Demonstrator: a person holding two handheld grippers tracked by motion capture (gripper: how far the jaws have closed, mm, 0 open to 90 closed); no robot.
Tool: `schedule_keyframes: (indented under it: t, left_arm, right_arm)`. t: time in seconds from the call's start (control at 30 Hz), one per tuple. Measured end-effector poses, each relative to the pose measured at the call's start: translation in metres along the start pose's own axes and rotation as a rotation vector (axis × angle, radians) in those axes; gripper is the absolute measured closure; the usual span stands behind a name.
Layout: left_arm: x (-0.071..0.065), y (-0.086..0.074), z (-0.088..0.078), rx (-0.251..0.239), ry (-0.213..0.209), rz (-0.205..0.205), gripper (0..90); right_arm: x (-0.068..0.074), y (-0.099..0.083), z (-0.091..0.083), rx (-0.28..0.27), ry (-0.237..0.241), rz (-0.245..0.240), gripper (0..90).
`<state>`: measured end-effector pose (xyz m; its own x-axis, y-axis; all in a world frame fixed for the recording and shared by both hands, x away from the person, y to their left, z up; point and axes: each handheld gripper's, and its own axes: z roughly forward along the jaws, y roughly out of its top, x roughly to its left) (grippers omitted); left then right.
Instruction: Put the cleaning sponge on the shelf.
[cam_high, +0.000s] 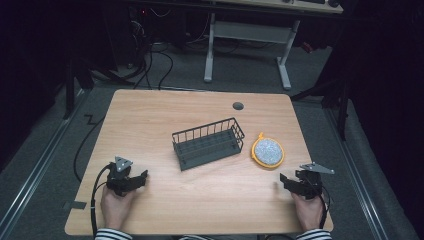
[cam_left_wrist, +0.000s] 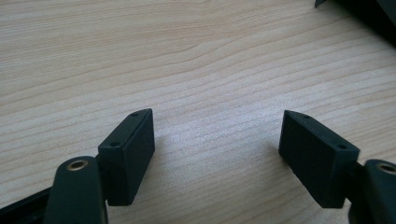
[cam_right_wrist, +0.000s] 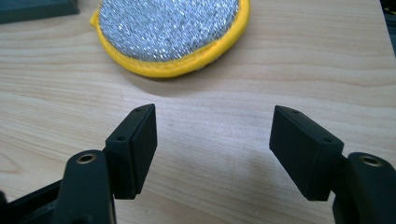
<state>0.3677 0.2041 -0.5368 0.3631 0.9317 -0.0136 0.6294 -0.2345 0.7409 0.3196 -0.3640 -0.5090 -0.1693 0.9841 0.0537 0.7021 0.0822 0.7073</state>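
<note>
Your right gripper (cam_right_wrist: 212, 149) sits near the table's right front corner with its black jaws spread wide and nothing but bare wood between them. Just ahead of those jaws lies the round scouring pad with a glittering silver mesh face and a yellow stitched rim (cam_right_wrist: 170, 32). It lies flat on the light wooden table (cam_high: 200, 200), apart from your jaws. The silver face is domed slightly and sparkles with fine metallic threads; the yellow border runs all the way round it as a soft raised seam, and in the high view (cam_high: 268, 151) a small orange loop sticks out at its far edge.

Just to the left of the pad, near but not touching, stands the dark grey wire basket with a solid floor (cam_high: 209, 142), set at a slant across the middle of the table.

Your left gripper (cam_left_wrist: 217, 151) rests near the left front edge, well apart from both things, its jaws likewise spread over bare wood.
</note>
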Motion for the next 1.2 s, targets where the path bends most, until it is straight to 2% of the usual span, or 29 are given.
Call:
schedule_keyframes:
  t: [0.2, 0.47, 0.6, 0.73, 0.83, 0.87, 0.9, 1.0, 1.17, 1.2]
  left_arm:
    - [0.0, 0.0, 0.0, 0.001, -0.001, -0.002, 27.5]
    - [0.0, 0.0, 0.0, 0.001, -0.001, -0.001, 27.5]
    - [0.0, 0.0, 0.0, 0.001, -0.001, -0.001, 27.4]
    - [0.0, 0.0, 0.0, 0.001, -0.001, -0.001, 27.4]
    - [0.0, 0.0, 0.0, 0.001, -0.001, -0.001, 27.4]
    - [0.0, 0.0, 0.0, 0.001, -0.001, -0.001, 27.4]
    - [0.0, 0.0, 0.0, 0.001, -0.001, -0.001, 27.4]
    - [0.0, 0.0, 0.0, 0.0, -0.002, -0.002, 27.4]
    - [0.0, 0.0, 0.0, 0.001, -0.001, -0.001, 27.4]
    - [0.0, 0.0, 0.0, 0.001, -0.001, -0.001, 27.4]
  right_arm:
    - [0.002, 0.015, -0.009, -0.026, 0.05, -0.011, 39.8]
    - [0.006, 0.036, -0.01, -0.027, 0.117, -0.023, 39.7]
    - [0.009, 0.049, -0.006, -0.028, 0.124, -0.04, 38.3]
    - [0.011, 0.066, 0.0, -0.017, 0.109, -0.045, 30.7]
    - [0.012, 0.074, 0.003, -0.017, 0.111, -0.045, 30.0]
    - [0.012, 0.083, 0.005, -0.018, 0.13, -0.035, 29.8]
    - [0.012, 0.083, 0.005, -0.018, 0.13, -0.035, 29.8]
    - [0.013, 0.096, 0.012, 0.0, 0.136, -0.029, 29.8]
    - [0.014, 0.106, 0.021, 0.018, 0.126, -0.031, 29.6]
    - [0.012, 0.109, 0.03, 0.035, 0.116, -0.036, 29.5]
